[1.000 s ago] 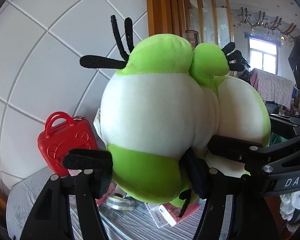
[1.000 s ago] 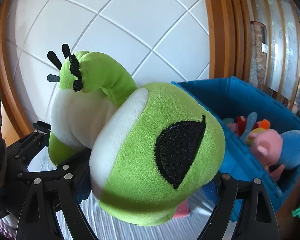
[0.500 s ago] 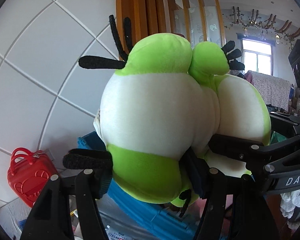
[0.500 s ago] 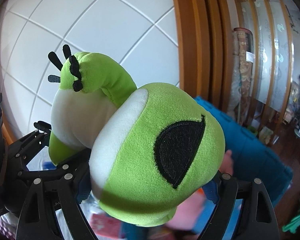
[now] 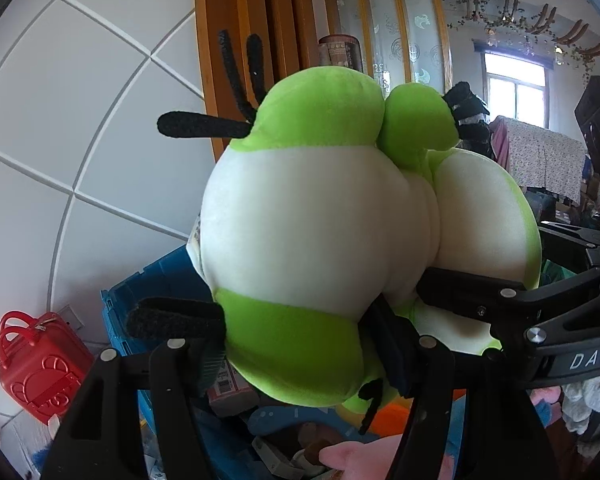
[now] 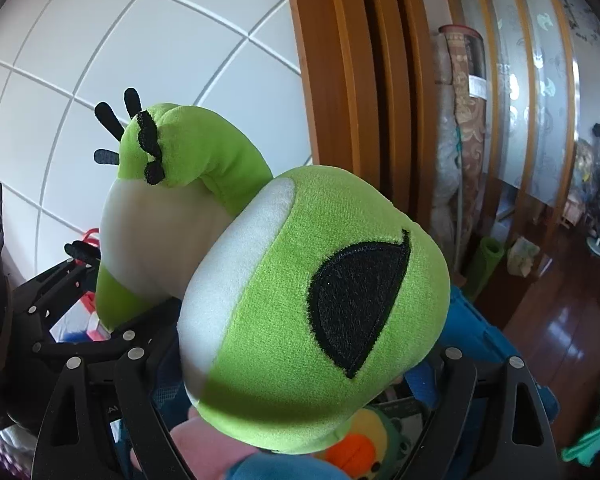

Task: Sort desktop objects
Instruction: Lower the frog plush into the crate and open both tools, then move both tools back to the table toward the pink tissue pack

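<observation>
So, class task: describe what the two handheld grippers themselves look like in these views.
Both are black. The left gripper has flat angular fingers joined by silver rivets. The right gripper is built alike, and in the left view its body bears white letters "DAS". No hands or sleeves show.

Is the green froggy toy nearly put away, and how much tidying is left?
Some is done: a pink plush and an orange-and-yellow one already lie in the blue bin. In hand: both tongs, left and right, grip the green plush toy above the bin. Left: letting it drop in, then the red toy case outside the bin.
</observation>
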A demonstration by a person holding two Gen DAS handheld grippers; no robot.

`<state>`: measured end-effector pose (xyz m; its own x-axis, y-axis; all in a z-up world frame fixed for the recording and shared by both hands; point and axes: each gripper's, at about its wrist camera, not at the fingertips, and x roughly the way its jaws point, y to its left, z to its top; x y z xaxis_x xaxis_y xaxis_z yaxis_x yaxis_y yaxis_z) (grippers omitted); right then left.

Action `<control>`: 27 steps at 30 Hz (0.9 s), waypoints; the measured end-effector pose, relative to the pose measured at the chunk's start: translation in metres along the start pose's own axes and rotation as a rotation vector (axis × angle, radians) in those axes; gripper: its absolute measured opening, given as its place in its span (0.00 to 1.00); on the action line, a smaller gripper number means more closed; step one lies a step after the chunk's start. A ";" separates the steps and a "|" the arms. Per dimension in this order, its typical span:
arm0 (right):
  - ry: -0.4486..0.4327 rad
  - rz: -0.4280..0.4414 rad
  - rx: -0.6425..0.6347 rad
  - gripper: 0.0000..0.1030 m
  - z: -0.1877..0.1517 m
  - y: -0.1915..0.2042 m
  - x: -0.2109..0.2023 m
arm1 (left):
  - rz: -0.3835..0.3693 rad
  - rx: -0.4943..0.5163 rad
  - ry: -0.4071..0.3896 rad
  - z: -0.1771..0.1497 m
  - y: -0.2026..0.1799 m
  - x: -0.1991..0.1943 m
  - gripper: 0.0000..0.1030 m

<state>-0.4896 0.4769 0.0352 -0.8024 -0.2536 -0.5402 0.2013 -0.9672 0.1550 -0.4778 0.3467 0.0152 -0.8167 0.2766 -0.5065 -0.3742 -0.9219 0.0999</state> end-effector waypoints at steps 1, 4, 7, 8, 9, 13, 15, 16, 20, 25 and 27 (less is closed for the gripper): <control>0.008 0.003 0.000 0.86 0.000 -0.001 0.004 | 0.001 -0.003 0.008 -0.001 -0.002 0.001 0.63; 0.033 0.008 0.007 0.87 -0.004 0.000 0.013 | 0.010 -0.012 0.035 0.001 -0.004 0.007 0.65; 0.055 0.008 0.026 0.91 -0.005 -0.004 0.022 | 0.018 -0.027 0.059 0.004 -0.001 0.014 0.70; 0.062 0.008 0.037 0.93 -0.006 -0.005 0.023 | 0.025 -0.029 0.065 0.003 -0.002 0.015 0.72; 0.068 0.009 0.050 0.93 -0.007 -0.007 0.025 | 0.034 -0.026 0.072 0.000 -0.002 0.015 0.72; 0.076 0.003 0.075 0.97 -0.008 -0.014 0.026 | 0.050 -0.030 0.081 -0.002 -0.007 0.017 0.76; 0.065 0.009 0.080 0.98 -0.008 -0.014 0.021 | 0.050 -0.037 0.076 -0.004 -0.006 0.014 0.77; 0.058 0.007 0.080 0.99 -0.008 -0.013 0.017 | 0.053 -0.040 0.073 -0.004 -0.001 0.011 0.77; 0.030 -0.004 0.066 1.00 -0.007 -0.006 0.003 | 0.075 -0.043 0.062 -0.018 0.022 -0.016 0.78; 0.008 -0.014 0.020 1.00 -0.007 0.018 -0.016 | 0.111 -0.073 0.035 -0.028 0.041 -0.047 0.79; 0.008 -0.008 -0.002 1.00 -0.009 0.032 -0.021 | 0.129 -0.088 0.022 -0.034 0.051 -0.062 0.79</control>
<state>-0.4613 0.4510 0.0442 -0.7993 -0.2461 -0.5482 0.1963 -0.9692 0.1488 -0.4309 0.2733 0.0226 -0.8456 0.1489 -0.5127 -0.2258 -0.9699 0.0907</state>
